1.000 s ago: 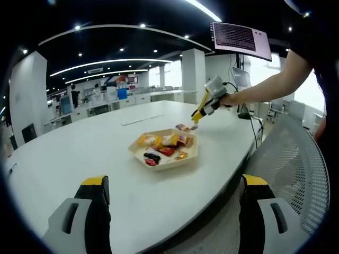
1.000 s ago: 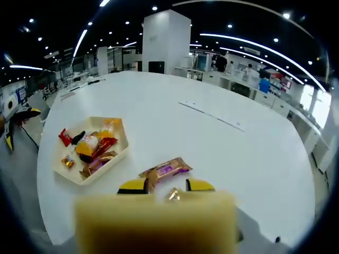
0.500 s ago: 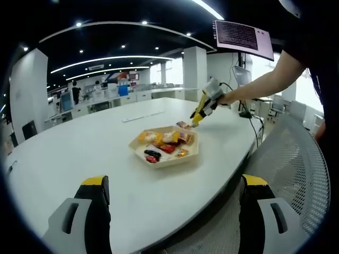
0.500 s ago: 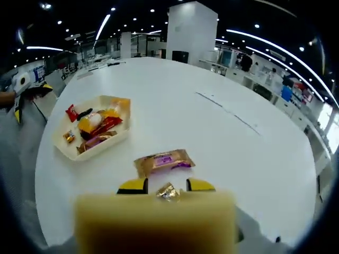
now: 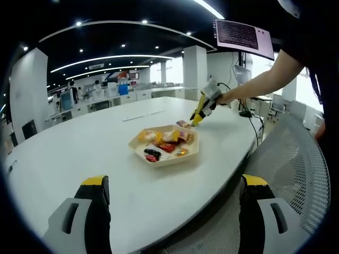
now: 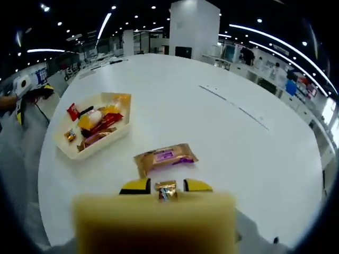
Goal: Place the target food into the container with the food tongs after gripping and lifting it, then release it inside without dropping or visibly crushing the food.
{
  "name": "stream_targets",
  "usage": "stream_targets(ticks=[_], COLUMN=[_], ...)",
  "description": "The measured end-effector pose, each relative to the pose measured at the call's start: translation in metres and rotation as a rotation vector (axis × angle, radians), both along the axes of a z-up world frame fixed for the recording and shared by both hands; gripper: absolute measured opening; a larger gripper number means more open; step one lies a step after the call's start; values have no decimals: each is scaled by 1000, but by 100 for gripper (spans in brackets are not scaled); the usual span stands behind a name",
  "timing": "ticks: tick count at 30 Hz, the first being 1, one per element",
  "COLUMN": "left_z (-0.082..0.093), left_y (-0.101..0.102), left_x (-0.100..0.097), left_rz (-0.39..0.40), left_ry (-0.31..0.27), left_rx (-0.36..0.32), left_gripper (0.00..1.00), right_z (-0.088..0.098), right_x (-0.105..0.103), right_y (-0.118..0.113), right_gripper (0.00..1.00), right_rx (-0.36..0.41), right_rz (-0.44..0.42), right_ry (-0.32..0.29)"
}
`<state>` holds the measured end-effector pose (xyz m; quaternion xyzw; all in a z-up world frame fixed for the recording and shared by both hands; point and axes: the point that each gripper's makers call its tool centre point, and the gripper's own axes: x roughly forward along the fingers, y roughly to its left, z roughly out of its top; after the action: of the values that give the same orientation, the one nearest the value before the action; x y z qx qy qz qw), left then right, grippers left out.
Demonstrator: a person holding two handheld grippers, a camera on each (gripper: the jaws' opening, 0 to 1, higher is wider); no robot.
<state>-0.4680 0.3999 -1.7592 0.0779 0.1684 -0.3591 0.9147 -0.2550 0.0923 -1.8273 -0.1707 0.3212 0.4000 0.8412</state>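
A pale hexagonal tray point(image 5: 188, 153) point(image 6: 62, 148) holding several wrapped snacks sits on the white table. Beyond it lies a purple-and-gold packet point(image 6: 164, 157) point(image 5: 183, 125). A small gold-wrapped candy point(image 6: 166, 188) sits between the yellow tips of my right gripper point(image 6: 166, 185), with a slim gap on each side; its jaws stand open just above the table. In the left gripper view a person's arm holds that right gripper point(image 5: 196, 119) beside the tray's far corner. My left gripper point(image 5: 175, 181) hangs wide open over the near table edge, holding nothing.
The round white table point(image 5: 79, 153) stretches wide to the left of the tray. A mesh chair back point(image 5: 296, 169) stands at the right by the table edge. Cables and a monitor point(image 5: 241, 79) sit at the far right; office desks lie beyond.
The right gripper has crept toward the gold candy, which now sits squarely between its tips; the tray and packet have shifted slightly in its view. The left gripper has hardly moved.
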Motion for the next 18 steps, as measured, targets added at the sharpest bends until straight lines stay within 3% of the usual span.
stream_targets(ticks=[11, 18], left_z=[1, 1], left_y=[0, 0], left_x=[0, -1], left_rz=[-3, -4], left_ry=[-7, -10], left_rx=[-4, 0], left_gripper=[99, 99], right_z=[-3, -3], right_x=[4, 2], right_y=[-4, -7], right_gripper=[20, 19], right_rx=[22, 8], right_rz=[-173, -248], right_ry=[95, 68])
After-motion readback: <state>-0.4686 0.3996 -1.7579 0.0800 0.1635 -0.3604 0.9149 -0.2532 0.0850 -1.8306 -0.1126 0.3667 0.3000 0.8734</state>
